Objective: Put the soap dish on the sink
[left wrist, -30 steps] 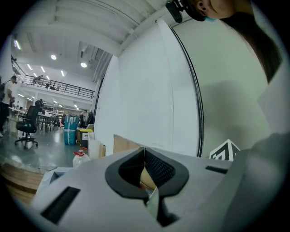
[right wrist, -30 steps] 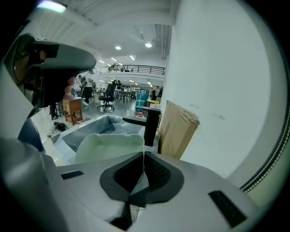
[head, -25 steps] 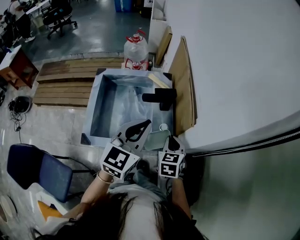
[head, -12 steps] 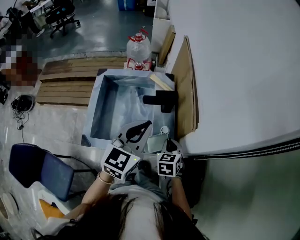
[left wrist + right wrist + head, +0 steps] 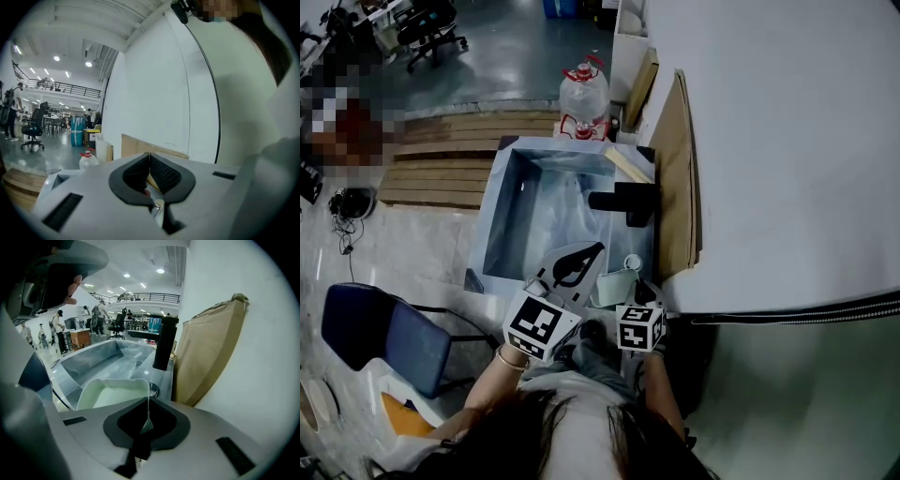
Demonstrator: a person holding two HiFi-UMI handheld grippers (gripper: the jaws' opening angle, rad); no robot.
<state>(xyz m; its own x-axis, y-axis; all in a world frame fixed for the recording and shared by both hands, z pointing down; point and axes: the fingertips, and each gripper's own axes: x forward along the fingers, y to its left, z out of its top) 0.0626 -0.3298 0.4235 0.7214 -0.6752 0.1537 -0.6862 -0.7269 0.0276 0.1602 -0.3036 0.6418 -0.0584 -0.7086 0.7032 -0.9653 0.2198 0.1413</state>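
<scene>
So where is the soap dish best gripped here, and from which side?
The soap dish is best pinched by its thin near wall, from the person's side, as the right gripper does. It is a wide, shallow open tray: probably too broad to span, but the upright wall fits between the jaws.

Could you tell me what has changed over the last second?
Nothing visibly moved, beyond a slight drift of the head view. The right gripper is still shut on the edge of the soap dish, holding it at the near right corner of the sink. The left gripper stays shut and empty beside it.
</scene>
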